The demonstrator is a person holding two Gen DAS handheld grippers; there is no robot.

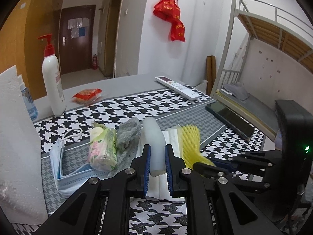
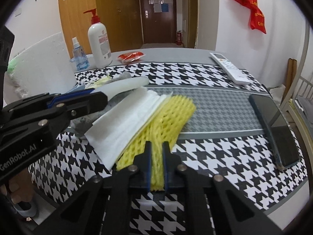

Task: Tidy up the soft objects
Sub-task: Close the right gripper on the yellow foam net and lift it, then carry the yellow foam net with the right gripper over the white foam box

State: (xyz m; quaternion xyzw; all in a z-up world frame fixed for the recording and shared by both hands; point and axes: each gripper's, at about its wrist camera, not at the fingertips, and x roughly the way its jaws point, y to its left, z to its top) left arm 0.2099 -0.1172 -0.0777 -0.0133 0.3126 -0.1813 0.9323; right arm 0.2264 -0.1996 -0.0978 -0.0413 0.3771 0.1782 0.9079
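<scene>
Between the right tool [image 2: 156,152], ribbed yellow foam net [image 2: 172,115].

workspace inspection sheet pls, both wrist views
surface: table under a houndstooth cloth.
job's things: yellow foam net, white tissues, white foam strip, grey sock, tissue pack, face mask, in a row.
clutter: lotion bottle, spray bottle, red snack packet, remote, phone.
grippers: left tool shut on the foam strip; right tool shut on the foam net.
cables: nothing seen.
surroundings: bunk bed, red bag on wall, door, fire extinguisher.
</scene>
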